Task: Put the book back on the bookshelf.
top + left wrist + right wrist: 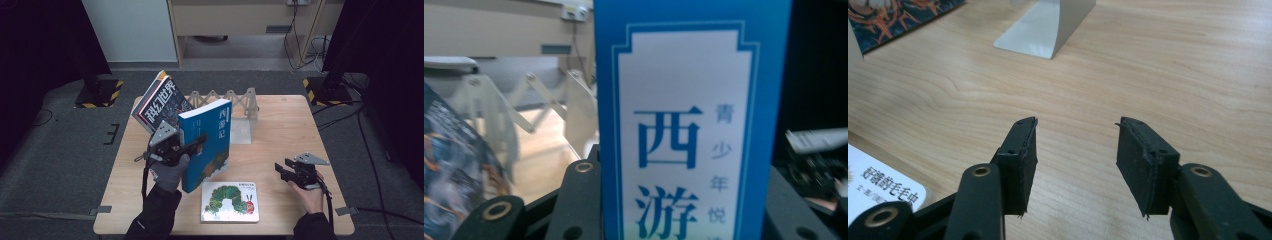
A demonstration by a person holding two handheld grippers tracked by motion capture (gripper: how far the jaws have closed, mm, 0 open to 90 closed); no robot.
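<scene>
Blue book (207, 145) stands upright on its lower edge on the wooden table (280, 125) in the high view, just in front of the pale folding book rack (235, 102), which serves as the landmark. The left gripper (192, 145), held in a gloved hand (170, 172), is clamped on the book's spine side. A dark magazine (162, 102) leans at the rack's left end, touching the blue book's upper left. A picture book with a green caterpillar (230, 201) lies flat, well in front of the rack. The right gripper (281, 169) hangs over bare table, in front of the rack and to its right.

From the left gripper view, the blue book's spine (689, 125) sits between the two black jaws, with the rack (539, 100) behind it to the left.

From the right gripper view, the jaws stand apart with nothing between them above the wood; the rack's foot (1048, 30) lies ahead.
</scene>
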